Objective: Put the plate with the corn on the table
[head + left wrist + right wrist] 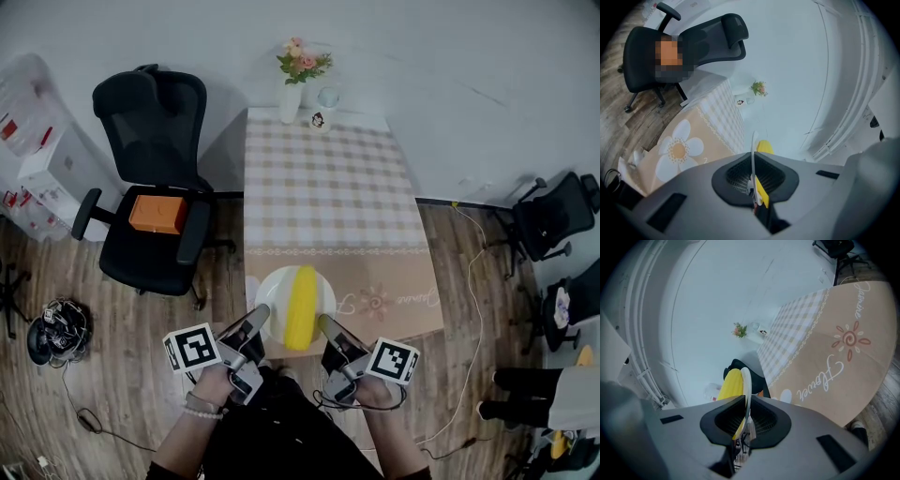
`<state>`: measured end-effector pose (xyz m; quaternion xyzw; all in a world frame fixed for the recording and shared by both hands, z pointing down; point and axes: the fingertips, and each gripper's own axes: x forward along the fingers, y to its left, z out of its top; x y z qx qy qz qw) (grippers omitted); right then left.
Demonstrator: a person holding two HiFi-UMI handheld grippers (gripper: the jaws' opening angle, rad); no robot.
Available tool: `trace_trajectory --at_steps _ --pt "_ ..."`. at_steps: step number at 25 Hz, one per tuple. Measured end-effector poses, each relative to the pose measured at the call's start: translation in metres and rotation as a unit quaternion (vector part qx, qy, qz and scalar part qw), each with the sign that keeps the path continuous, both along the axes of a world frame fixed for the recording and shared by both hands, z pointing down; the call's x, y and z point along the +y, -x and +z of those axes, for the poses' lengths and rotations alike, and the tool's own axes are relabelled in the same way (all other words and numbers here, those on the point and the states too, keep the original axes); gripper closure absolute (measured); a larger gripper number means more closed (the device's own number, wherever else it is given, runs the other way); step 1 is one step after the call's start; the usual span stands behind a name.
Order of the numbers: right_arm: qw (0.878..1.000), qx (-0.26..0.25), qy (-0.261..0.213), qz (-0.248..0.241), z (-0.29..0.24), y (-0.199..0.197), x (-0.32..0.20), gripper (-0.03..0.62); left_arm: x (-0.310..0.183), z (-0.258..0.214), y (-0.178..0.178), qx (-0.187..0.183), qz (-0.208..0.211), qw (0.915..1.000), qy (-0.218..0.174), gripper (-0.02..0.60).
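While you look down from above, white boxes (37, 150) stand stacked at the far left, with a tangle of cables (58, 330) on the wood floor (122, 375) near them. Next comes a black chair (150, 112) with an orange box (157, 214) on its seat, just beside the table's left edge. Your left gripper (261, 314) is clamped on the near left rim of the white plate (272, 286); in the left gripper view the rim runs edge-on between the two jaws, pinched tight. The plate sits over the near, beige end of the table (394, 281), close to its front edge, and no view settles whether it touches the cover or hangs above it. The corn (302, 305) lies on the plate, a yellow cob pointing away from you, between the two grippers. Far beyond it, at the table's back edge, a white vase (291, 98) holds pink flowers (302, 61), with a cup (328, 97) just to its right. The checked middle of the table is well apart from the plate. Your right gripper (325, 325) grips the near right rim; in the right gripper view its jaws close on the plate's edge, the corn showing just left of it. More chairs (548, 220) stand at the far right.
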<state>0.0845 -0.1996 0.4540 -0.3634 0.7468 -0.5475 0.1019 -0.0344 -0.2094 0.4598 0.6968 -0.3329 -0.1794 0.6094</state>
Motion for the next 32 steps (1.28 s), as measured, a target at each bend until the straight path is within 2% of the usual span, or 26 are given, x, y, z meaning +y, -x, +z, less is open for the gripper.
trace_trajectory --at_steps 3,6,8,11,17,21,25,32 --pt "0.999 -0.006 0.043 0.025 0.018 0.007 0.001 0.542 -0.004 0.010 0.010 0.002 0.004 1.0000 0.006 0.558" --pt "1.000 0.005 0.012 0.008 0.021 0.015 -0.008 0.542 -0.010 0.019 0.016 0.003 0.007 0.9999 0.010 0.559" --pt "1.000 0.005 0.014 0.009 0.026 0.014 -0.011 0.542 -0.014 0.024 0.014 -0.001 0.012 0.9999 0.009 0.558" --pt "0.995 0.018 0.088 0.048 0.049 -0.004 -0.002 0.542 -0.018 0.031 0.005 -0.006 0.018 0.9997 0.014 0.559" --pt "0.989 0.036 0.129 0.066 0.075 -0.002 -0.002 0.542 -0.028 0.052 0.010 -0.010 0.034 0.9991 0.021 0.558" --pt "0.988 0.038 0.134 0.066 0.088 -0.004 -0.009 0.539 -0.035 0.065 0.005 -0.014 0.043 0.9986 0.028 0.558" --pt "0.994 0.015 0.098 0.050 0.098 0.002 -0.024 0.536 -0.044 0.086 0.002 -0.024 0.051 0.9980 0.030 0.559" --pt "0.992 0.026 0.109 0.058 0.122 -0.008 -0.039 0.529 -0.062 0.113 -0.009 -0.014 0.063 0.9970 0.043 0.559"
